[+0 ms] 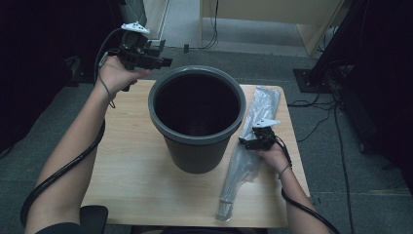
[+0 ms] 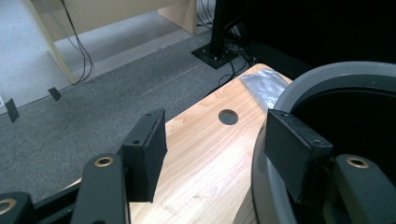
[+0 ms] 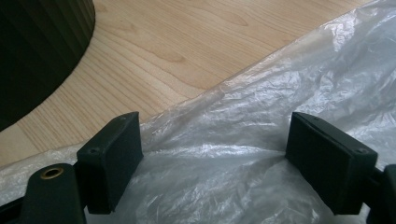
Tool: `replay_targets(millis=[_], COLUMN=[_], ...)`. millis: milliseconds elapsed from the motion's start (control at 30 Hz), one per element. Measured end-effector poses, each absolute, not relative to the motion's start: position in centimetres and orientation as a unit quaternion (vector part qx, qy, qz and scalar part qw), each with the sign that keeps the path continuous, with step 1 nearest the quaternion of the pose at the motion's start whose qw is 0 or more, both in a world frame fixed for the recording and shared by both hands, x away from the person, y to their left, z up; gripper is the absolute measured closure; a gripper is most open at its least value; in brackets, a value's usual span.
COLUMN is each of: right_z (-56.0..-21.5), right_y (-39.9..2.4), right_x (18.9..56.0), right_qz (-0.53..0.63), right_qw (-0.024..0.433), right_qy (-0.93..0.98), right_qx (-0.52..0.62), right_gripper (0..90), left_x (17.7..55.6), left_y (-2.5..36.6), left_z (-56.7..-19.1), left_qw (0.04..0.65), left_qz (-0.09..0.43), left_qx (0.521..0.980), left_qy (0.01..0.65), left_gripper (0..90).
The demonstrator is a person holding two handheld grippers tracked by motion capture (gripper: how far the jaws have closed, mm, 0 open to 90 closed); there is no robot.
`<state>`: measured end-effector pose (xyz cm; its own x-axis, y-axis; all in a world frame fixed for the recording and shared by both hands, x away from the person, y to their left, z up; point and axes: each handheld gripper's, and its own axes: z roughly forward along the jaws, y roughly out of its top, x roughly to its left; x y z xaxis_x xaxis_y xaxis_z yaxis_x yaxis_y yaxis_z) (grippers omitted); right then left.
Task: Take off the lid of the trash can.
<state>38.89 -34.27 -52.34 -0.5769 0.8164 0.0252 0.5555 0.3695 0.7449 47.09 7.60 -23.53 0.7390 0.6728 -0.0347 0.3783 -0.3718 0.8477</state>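
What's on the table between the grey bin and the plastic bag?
Nothing: the high view shows bare wood of the table between the bin and the plastic bag.

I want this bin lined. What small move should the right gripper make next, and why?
Probably close the right gripper on the bag. Its jaws stand open with the clear plastic lying between them on the table, not yet pinched, and the bin beside it has no liner.

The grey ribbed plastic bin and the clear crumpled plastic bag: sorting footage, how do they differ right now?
The grey ribbed plastic bin stands upright mid-table; the clear crumpled plastic bag lies flat beside it. The bin is opaque and rigid, the bag see-through and wrinkled. Both rest on the wooden table.
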Motion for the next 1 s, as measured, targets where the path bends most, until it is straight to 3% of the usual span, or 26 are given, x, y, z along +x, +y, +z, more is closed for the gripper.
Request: replay_targets(millis=[1000], right_z=[-52.3], right_y=[-34.3], right_x=[38.9], right_qz=[0.368], right_qw=[0.177], right_qy=[0.809], right_qx=[0.424], right_gripper=[17.8], left_x=[47.3], left_y=[3.5], left_z=[-25.3], left_qw=[0.444], left_qz=[0.133], left_qx=[0.842], left_qy=[0.277], left_gripper=[42.6])
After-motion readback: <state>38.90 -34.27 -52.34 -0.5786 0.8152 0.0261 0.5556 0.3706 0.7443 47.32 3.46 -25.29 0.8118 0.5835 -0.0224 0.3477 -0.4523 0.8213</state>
